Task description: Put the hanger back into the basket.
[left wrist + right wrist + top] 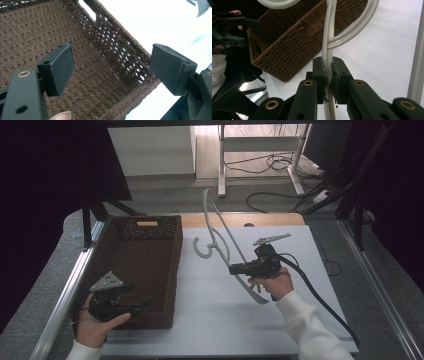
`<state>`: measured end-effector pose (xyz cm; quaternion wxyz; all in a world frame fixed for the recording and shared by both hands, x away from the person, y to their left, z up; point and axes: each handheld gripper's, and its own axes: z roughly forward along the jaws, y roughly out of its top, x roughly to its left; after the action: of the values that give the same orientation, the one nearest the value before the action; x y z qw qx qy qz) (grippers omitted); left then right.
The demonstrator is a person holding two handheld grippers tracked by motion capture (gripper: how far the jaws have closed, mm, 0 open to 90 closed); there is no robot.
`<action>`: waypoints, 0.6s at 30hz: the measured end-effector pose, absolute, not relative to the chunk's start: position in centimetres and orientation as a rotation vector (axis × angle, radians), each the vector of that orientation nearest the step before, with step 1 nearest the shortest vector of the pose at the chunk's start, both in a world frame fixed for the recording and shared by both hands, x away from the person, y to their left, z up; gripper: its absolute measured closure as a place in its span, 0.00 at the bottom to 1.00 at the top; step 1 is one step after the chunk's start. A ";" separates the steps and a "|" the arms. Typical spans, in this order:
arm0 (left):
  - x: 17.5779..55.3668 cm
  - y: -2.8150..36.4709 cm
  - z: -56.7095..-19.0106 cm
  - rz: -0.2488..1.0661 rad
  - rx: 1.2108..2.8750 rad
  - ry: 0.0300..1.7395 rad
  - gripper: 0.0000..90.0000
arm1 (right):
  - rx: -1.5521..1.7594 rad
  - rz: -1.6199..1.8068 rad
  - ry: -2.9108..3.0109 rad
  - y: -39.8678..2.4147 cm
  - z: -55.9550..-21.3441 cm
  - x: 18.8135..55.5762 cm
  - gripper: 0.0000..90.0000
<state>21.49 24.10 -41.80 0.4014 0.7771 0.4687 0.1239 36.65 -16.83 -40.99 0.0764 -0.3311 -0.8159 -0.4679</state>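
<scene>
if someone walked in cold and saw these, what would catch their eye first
Probably the pale grey clothes hanger, held up off the white table by the right gripper, whose fingers are clamped on its bar. Next, the big brown woven basket at the table's left, which looks empty. The left gripper hovers open at its near end.

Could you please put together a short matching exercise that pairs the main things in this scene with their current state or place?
Things:
1. left gripper
2. right gripper
3. white hanger
4. wicker basket

States:
A. brown, on the table's left side
B. open, jaws apart over the basket
C. lifted above the white table
D. shut on a thin bar

Pairs: 1-B, 2-D, 3-C, 4-A
</scene>
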 end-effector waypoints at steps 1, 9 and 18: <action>21.5 24.0 -41.8 0.311 1.962 1.184 0.23 | -0.991 -1.406 -2.445 -16.8 -41.0 36.6 0.91; 22.0 23.2 -41.0 0.278 1.916 1.192 0.25 | -0.963 -1.399 -2.445 -16.3 -41.3 35.8 0.91; 22.6 21.0 -40.0 0.238 1.868 1.171 0.26 | -0.952 -1.415 -2.437 -15.5 -42.0 34.8 0.91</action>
<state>22.63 21.00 -39.96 0.4456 0.7541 0.4728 0.0961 34.78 -15.47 -42.02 0.0836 -0.3189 -0.8164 -0.4742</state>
